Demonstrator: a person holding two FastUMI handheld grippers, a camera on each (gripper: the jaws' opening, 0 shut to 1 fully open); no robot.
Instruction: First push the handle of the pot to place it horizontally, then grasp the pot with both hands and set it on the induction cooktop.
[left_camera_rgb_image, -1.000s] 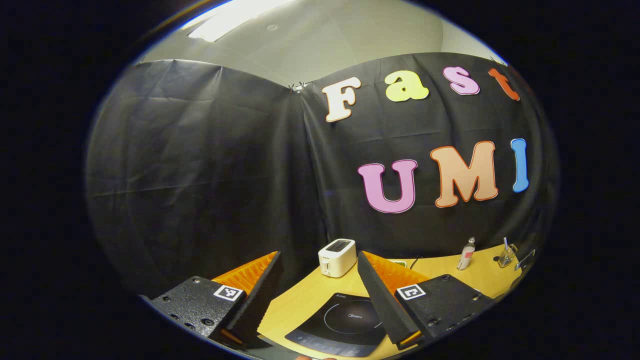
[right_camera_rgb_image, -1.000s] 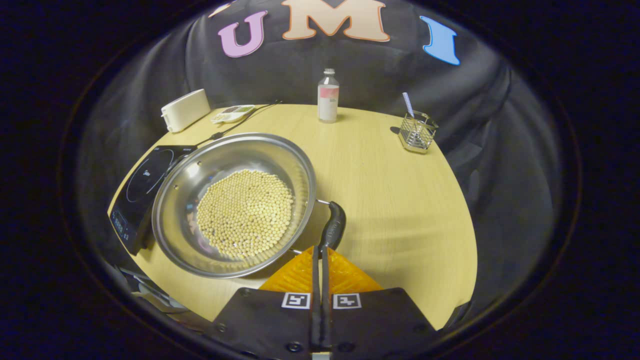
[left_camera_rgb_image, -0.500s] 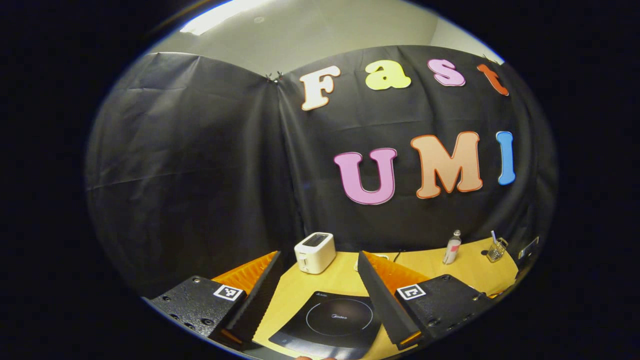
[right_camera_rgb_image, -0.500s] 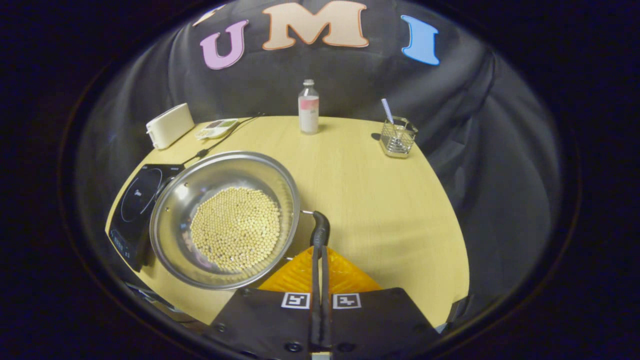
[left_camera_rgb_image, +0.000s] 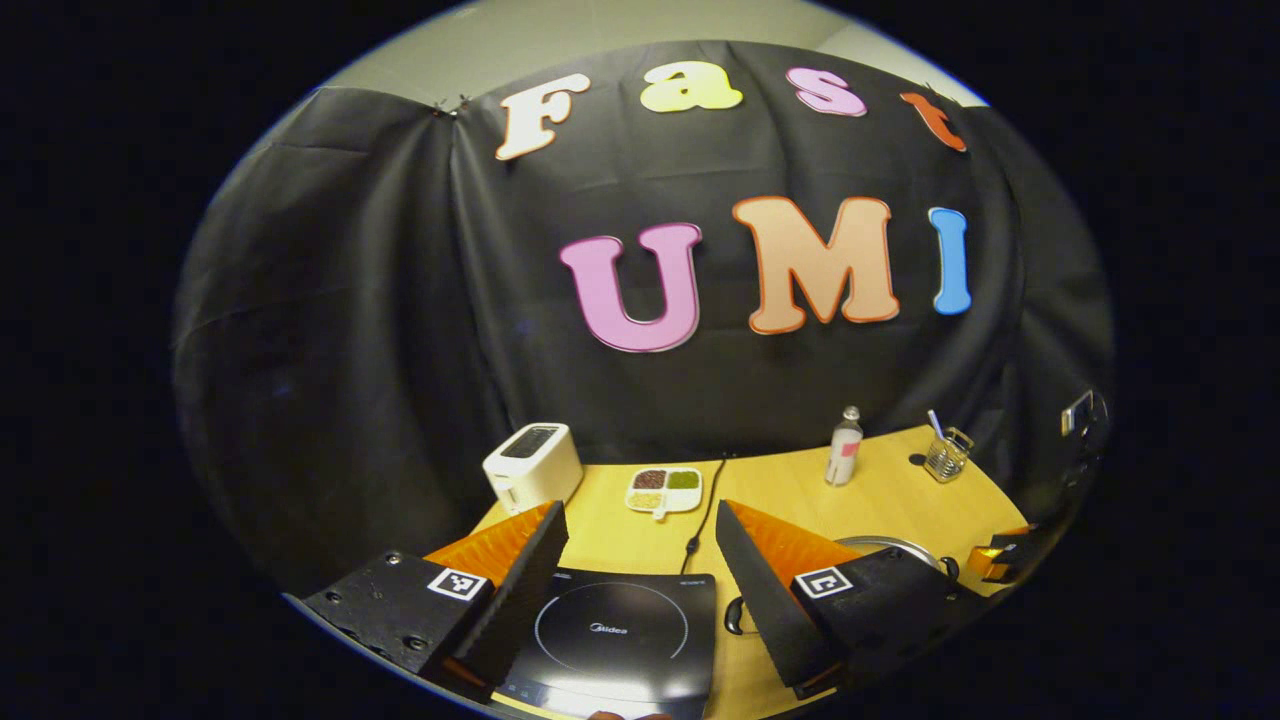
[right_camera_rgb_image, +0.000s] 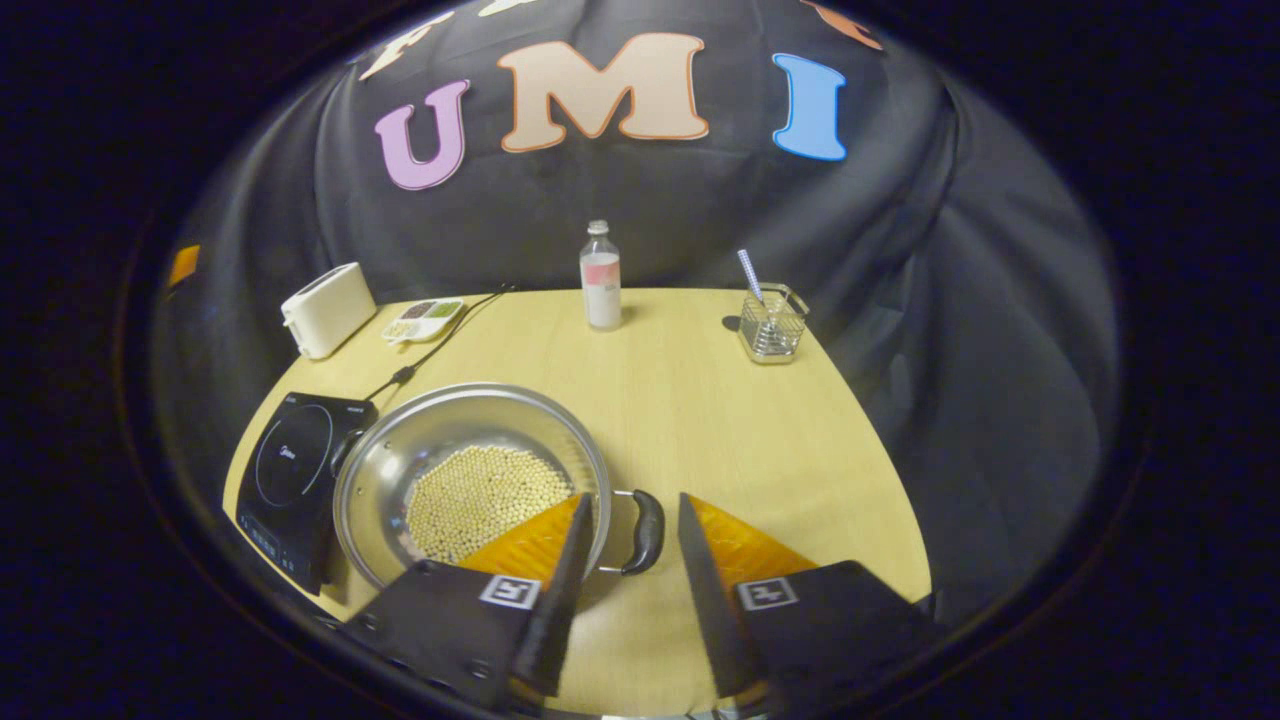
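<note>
A steel pot (right_camera_rgb_image: 400, 470) with yellow beans (right_camera_rgb_image: 475, 490) sits on the wooden table (right_camera_rgb_image: 760, 440), just right of the black induction cooktop (right_camera_rgb_image: 290, 470). In the right gripper view my right gripper (right_camera_rgb_image: 632, 500) is open above the table, and the pot's black side handle (right_camera_rgb_image: 647, 530) lies between its fingers, untouched. In the left gripper view my left gripper (left_camera_rgb_image: 640, 512) is open over the cooktop (left_camera_rgb_image: 610, 630). The pot's rim (left_camera_rgb_image: 890, 545) and its near handle (left_camera_rgb_image: 735, 615) peek out around the right finger. The right gripper (left_camera_rgb_image: 1000, 560) appears at the far right.
A white toaster (right_camera_rgb_image: 325, 310), a sectioned dish (right_camera_rgb_image: 425, 320), a small bottle (right_camera_rgb_image: 601, 275) and a wire holder (right_camera_rgb_image: 770, 325) stand along the table's back. The cooktop's cable (left_camera_rgb_image: 705, 505) runs toward the wall. Bare wood lies to the pot's right.
My right gripper has opened and drawn back from the pot handle it was touching. My left gripper has swung right and tilted down, bringing the cooktop and pot rim into sight.
</note>
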